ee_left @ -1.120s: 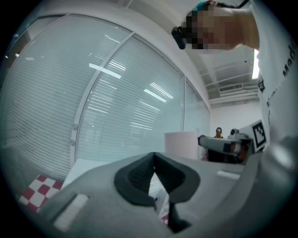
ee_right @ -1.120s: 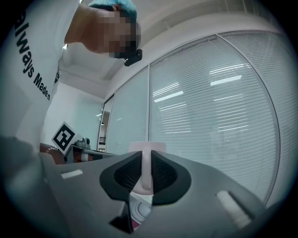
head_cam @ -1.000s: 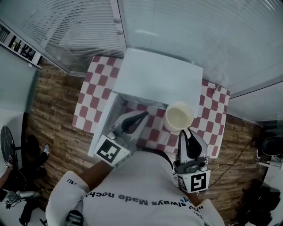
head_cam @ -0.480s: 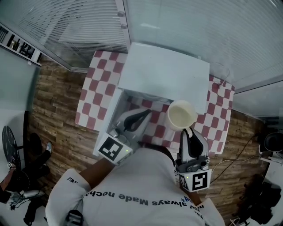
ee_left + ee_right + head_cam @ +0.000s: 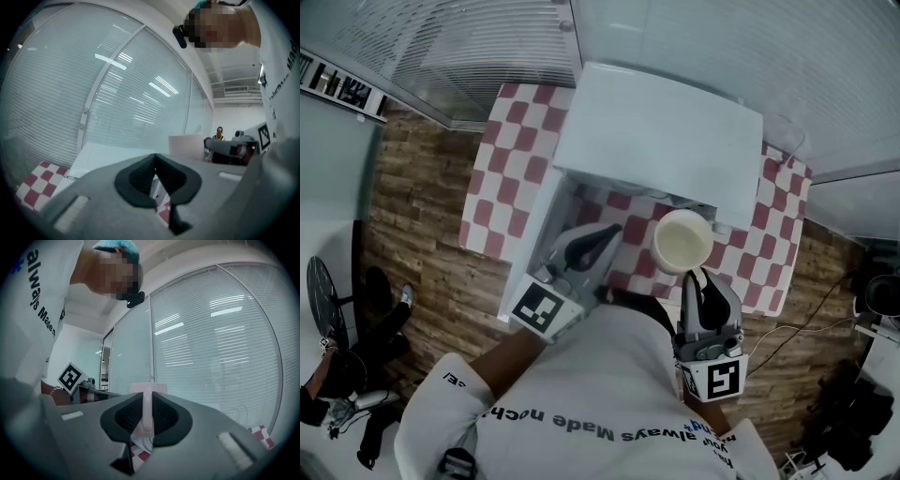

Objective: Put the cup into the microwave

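In the head view the microwave shows only its white top, so its cavity is hidden, and the person's shirt at the bottom of the frame covers the near edge of the checkered tabletop. In the right gripper view the cup is mostly hidden behind the dark fingers, with only its rim and handle showing. A distant figure at the right of the left gripper view is too small to make out.

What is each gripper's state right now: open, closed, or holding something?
Left gripper: closed, empty.
Right gripper: closed on the cup, by its handle.
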